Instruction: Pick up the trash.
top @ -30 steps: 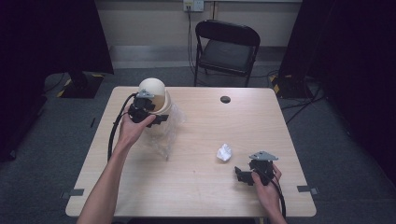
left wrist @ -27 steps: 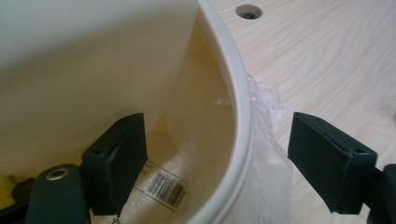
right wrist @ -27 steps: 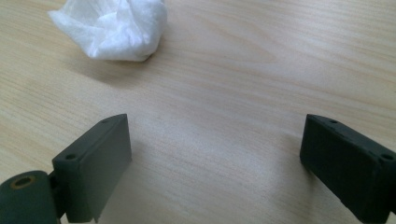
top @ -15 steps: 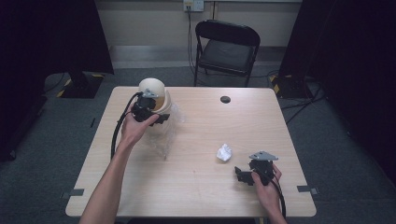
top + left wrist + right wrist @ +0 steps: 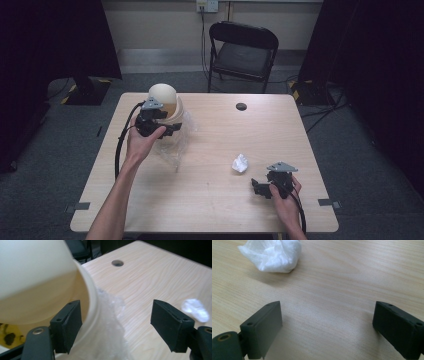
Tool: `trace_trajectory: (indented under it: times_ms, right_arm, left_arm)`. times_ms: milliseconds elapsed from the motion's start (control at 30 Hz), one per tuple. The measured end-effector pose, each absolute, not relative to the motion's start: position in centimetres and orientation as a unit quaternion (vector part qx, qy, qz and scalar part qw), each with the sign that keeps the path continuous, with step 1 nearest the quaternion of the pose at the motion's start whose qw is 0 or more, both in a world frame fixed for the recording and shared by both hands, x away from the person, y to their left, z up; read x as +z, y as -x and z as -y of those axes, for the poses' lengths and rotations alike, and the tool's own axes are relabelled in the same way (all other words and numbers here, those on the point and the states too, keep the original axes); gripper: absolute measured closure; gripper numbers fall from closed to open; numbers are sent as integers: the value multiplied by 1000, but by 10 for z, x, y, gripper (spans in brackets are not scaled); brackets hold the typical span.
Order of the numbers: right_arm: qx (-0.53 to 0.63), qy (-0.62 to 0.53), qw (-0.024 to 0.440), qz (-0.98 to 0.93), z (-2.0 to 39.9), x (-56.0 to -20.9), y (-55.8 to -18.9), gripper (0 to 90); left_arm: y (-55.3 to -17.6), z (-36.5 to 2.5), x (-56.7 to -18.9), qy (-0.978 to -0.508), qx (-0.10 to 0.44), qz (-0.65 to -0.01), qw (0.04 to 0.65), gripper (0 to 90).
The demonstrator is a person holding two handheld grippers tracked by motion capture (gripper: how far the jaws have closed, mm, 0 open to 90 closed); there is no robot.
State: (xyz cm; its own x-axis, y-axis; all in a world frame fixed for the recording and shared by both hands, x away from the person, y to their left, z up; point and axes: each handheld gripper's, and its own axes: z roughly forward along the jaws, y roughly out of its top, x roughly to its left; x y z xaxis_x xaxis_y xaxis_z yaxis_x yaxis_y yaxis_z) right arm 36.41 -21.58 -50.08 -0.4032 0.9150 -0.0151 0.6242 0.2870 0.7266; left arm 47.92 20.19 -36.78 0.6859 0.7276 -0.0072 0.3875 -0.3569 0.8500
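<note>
By cream dome (image 5: 163,95) — L claw (image 5: 116,326) agape, R claw (image 5: 327,330) low, agape.

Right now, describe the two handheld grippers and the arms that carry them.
Both are black two-jaw tools. The left gripper and right gripper each carry a grey three-cornered plate on top and trail a thick black cable. Up close, the jaws are flat, dark rectangular blocks with small screw holes, hinged on rounded black links with a metal eyelet. Both forearms are bare; no sleeves or gloves show.
</note>
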Motion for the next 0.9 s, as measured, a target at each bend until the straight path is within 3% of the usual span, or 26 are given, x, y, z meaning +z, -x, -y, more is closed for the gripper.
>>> trace_trajectory:
  times_ms: [233, 900]
  right_arm:
    - [328, -499, 222, -771, 216, -501, -364, 81]
    - [328, -499, 222, -771, 216, -501, -364, 81]
  left_arm:
    - [-462, -186, -379, -800, 162, -342, 465, 255]
    - [-453, -53, -454, -856, 45, -273, 436, 224]
